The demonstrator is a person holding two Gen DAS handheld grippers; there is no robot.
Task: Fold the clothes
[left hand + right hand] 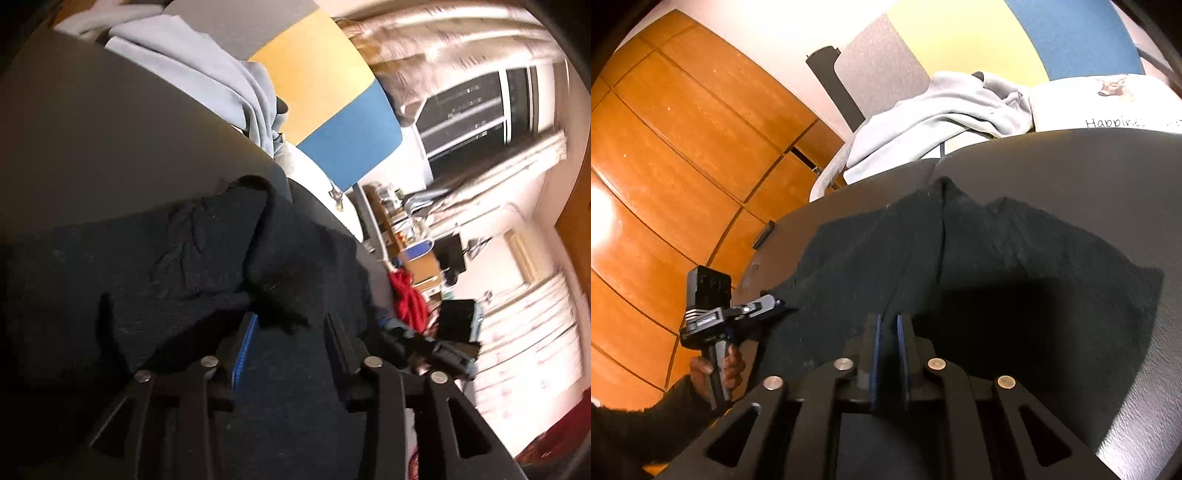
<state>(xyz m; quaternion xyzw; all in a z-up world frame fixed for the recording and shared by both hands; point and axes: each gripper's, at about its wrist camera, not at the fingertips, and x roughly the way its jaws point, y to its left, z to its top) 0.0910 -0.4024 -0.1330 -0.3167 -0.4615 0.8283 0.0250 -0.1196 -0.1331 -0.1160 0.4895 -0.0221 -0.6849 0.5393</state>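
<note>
- Dark garment (979, 258) lies spread on the grey table (1089, 170), bare tabletop beyond its far edge.
- Right gripper (888, 325) nearly pressed together over the near hem; can't tell if it's pinching cloth.
- Left gripper (290, 325) spread wide, tips on the garment's left edge, hand (716, 373) on the handle.
- Pale hoodie (945, 114) piled well beyond.

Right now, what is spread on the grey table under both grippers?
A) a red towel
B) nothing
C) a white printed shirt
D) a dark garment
D: a dark garment lies spread on the grey table, with the right gripper and left gripper over it.
</note>
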